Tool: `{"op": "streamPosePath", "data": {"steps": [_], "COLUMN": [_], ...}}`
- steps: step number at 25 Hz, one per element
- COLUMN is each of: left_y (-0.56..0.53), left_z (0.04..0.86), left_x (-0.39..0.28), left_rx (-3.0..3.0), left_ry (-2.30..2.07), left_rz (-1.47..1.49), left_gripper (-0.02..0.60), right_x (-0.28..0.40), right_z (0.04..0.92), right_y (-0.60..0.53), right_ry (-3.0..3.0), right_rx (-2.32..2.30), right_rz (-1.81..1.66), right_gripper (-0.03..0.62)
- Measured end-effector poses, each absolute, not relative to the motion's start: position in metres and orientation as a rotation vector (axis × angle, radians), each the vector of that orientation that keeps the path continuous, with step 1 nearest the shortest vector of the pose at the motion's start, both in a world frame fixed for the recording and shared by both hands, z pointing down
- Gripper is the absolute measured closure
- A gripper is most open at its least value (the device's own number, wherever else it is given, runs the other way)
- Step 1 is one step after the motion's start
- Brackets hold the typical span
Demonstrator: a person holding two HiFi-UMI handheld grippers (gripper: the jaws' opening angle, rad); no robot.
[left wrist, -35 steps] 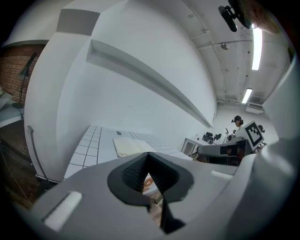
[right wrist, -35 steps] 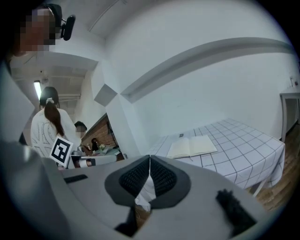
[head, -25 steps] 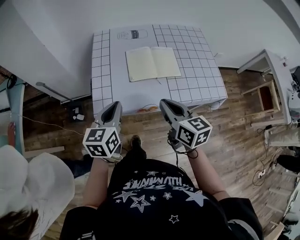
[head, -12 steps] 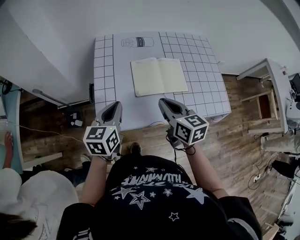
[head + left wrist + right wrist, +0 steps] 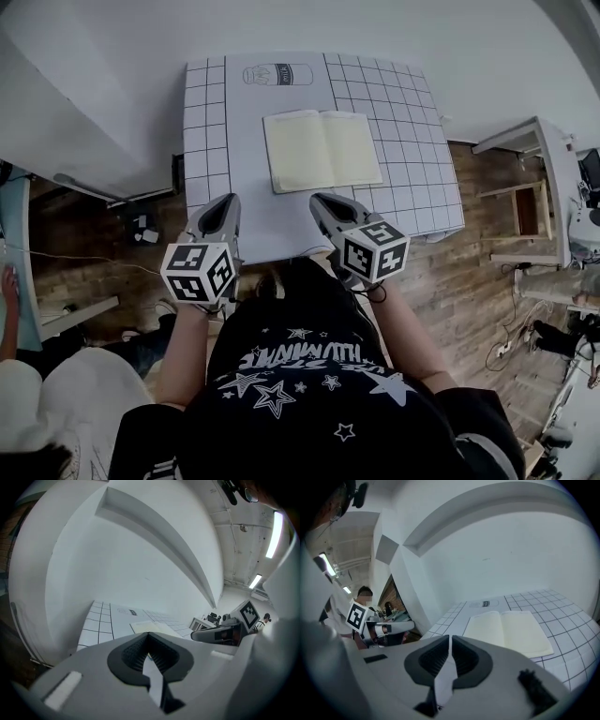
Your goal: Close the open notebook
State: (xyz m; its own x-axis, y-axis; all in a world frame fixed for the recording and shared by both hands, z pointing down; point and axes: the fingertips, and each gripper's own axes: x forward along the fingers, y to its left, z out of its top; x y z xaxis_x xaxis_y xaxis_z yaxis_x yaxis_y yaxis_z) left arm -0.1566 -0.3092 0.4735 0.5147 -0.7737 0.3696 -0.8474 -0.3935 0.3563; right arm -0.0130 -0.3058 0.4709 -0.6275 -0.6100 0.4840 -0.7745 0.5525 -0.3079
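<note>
Right gripper view shows the right gripper (image 5: 450,640) with its jaws pressed together and nothing between them; the left gripper (image 5: 149,637) is likewise closed and empty. Both hang at the near edge of the table (image 5: 211,141), well short of the notebook (image 5: 322,150). It lies open and flat in the middle of the gridded top, blank pages up, spine running away from the person.

The step in hand looks to be the approach, since nothing touches the book yet. Closed jaws should serve well here as a blunt finger. One tip could slide low under the outer edge of one half, lift it, and swing it over the spine, while the other tip rests on the opposite page so the book does not skate on the smooth top. The likely slip is catching only a few loose leaves instead of the cover, so the tip should go in right at table level — and slowly
</note>
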Motion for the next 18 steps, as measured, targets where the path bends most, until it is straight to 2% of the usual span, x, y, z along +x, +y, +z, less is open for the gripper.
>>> {"op": "streamPosePath", "data": {"steps": [5, 7, 9, 18], "left_y": [-0.314, -0.318, -0.321, -0.325], "left_z": [0.479, 0.485, 0.489, 0.501], "left_x": [-0.164, -0.169, -0.175, -0.191], "left_rx": [2.224, 2.203, 2.173, 2.102], "left_ry": [-1.351, -1.371, -1.391, -1.438], "left_rz": [0.188, 0.198, 0.204, 0.216], "left_gripper": [0.572, 0.572, 0.572, 0.572], "right_x": [-0.031, -0.04, -0.047, -0.065], "right_z": [0.488, 0.499, 0.512, 0.565], "right_y": [-0.317, -0.325, -0.331, -0.351], "right_ry": [-2.479, -2.472, -2.44, -2.241], "right_rx": [1.011, 0.956, 0.906, 0.837], "right_rz": [0.741, 0.76, 0.757, 0.623], "right_gripper": [0.572, 0.509, 0.488, 0.451]}}
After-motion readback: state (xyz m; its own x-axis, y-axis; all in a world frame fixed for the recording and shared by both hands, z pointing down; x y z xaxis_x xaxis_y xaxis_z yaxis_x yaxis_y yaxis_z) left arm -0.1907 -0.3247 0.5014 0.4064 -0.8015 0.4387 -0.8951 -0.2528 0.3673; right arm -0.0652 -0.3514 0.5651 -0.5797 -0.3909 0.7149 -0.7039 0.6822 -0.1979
